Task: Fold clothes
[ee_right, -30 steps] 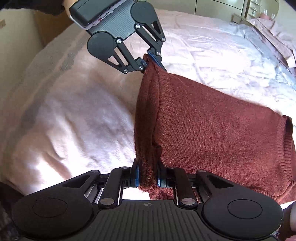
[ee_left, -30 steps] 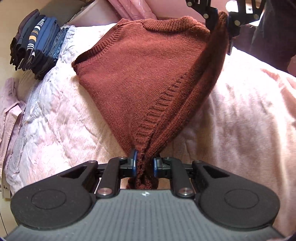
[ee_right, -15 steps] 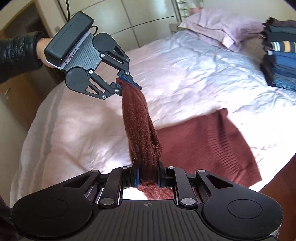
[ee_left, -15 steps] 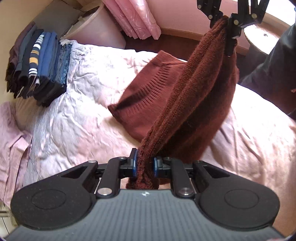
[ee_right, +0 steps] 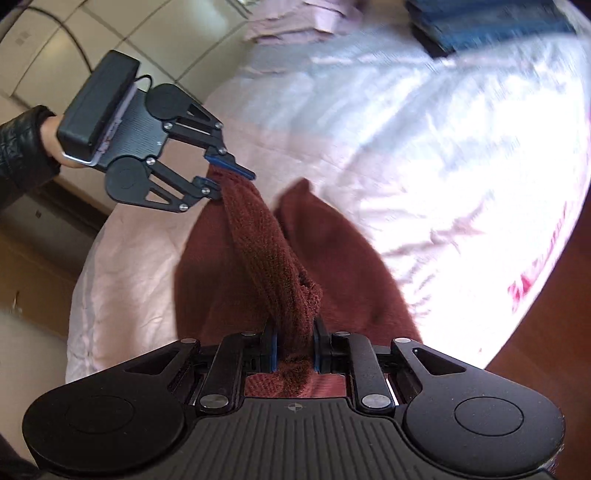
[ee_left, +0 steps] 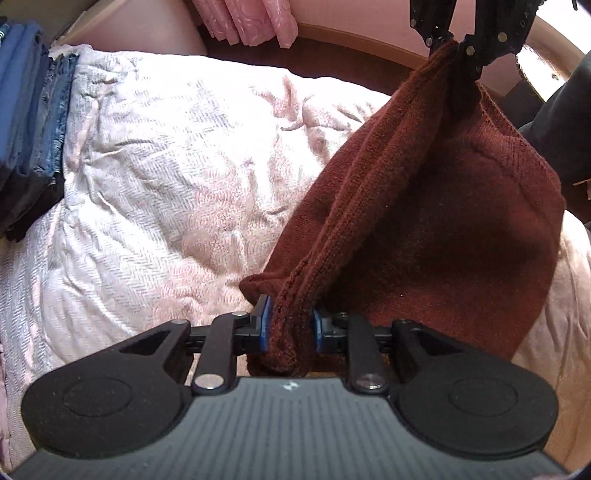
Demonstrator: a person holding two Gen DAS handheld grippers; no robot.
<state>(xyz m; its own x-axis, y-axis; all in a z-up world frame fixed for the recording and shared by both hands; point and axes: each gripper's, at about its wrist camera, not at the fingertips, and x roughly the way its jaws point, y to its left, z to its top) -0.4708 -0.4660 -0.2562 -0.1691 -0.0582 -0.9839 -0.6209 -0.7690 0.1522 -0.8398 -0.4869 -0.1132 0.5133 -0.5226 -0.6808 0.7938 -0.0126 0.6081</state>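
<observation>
A rust-brown knitted sweater [ee_left: 436, 229] hangs between my two grippers above the bed. My left gripper [ee_left: 290, 325] is shut on one bunched end of it. My right gripper [ee_right: 294, 347] is shut on the other end. A taut band of knit [ee_right: 269, 251] runs from one gripper to the other, and the rest of the sweater [ee_right: 332, 266] drapes below onto the bed. Each gripper shows in the other's view: the right one [ee_left: 456, 40] at top right, the left one [ee_right: 221, 173] at upper left, held by a hand in a black sleeve.
The bed has a wrinkled pale pink and white quilt [ee_left: 166, 166]. A stack of folded blue and dark clothes [ee_left: 26, 122] stands at its far left edge, also blurred in the right wrist view [ee_right: 487, 22]. Pink curtains [ee_left: 251, 18] hang behind. White cupboards [ee_right: 48, 40] stand beyond.
Both grippers have swung the sweater off the middle of the bed toward its near edge. The part that lay spread on the quilt now hangs bunched under the grippers.
</observation>
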